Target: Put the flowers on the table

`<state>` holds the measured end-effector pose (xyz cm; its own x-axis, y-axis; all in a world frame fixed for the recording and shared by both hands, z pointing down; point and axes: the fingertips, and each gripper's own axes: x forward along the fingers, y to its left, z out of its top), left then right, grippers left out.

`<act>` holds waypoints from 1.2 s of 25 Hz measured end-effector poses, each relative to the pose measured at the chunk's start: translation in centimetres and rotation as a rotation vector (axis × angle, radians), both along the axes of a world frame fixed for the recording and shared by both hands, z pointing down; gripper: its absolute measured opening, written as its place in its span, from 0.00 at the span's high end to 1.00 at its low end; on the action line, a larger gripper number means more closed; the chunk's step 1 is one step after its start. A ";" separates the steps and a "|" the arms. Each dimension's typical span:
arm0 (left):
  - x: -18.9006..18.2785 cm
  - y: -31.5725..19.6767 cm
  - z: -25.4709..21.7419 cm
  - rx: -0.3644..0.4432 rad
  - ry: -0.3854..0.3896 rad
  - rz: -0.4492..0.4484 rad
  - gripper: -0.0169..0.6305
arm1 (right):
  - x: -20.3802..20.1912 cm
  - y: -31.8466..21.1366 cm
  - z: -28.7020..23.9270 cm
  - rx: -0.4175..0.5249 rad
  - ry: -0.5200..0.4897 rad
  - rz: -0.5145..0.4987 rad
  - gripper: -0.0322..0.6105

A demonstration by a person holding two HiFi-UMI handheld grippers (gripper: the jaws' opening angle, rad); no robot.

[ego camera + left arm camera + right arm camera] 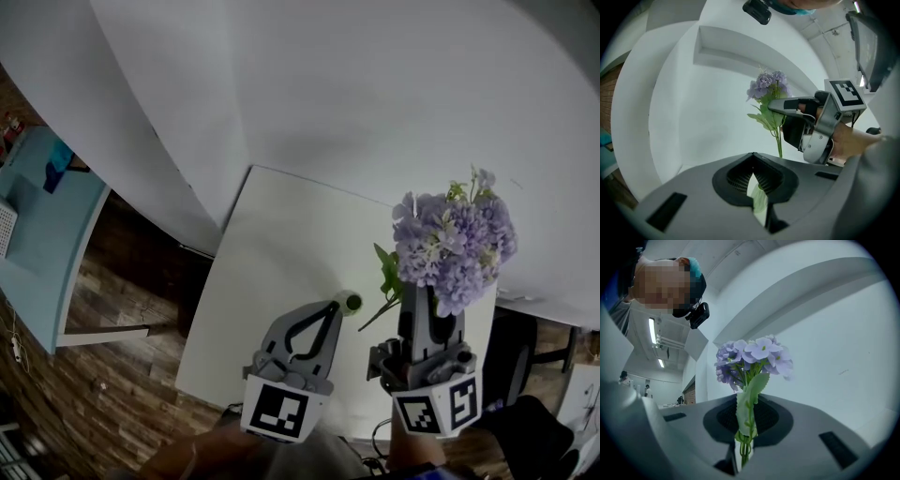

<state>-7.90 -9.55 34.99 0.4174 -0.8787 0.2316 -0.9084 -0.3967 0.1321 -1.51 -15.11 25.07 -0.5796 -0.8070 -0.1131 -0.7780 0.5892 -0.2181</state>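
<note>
Pointing blooms-up, flowers [455, 239] vertical.

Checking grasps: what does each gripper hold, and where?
Right gripper: flowers, by the stems just under the blooms. Left gripper: jaws closed on a small green bit, unidentifiable.

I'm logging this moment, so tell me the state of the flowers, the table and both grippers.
table: white top, below both grippers.
flowers: upright, held in the air above the table, not yet set down.
right gripper: shut on the flowers' stems.
left gripper: shut on a small green piece.
</note>
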 end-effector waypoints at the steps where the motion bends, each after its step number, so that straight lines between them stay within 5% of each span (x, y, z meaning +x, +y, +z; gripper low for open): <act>1: -0.2 0.0 0.3 -0.004 -0.001 -0.003 0.96 | -0.2 -0.2 0.0 0.010 0.003 -0.002 0.89; 30: 0.7 -0.3 0.7 -0.097 -0.017 -0.005 0.96 | 0.3 -0.6 0.6 0.031 0.031 -0.033 0.89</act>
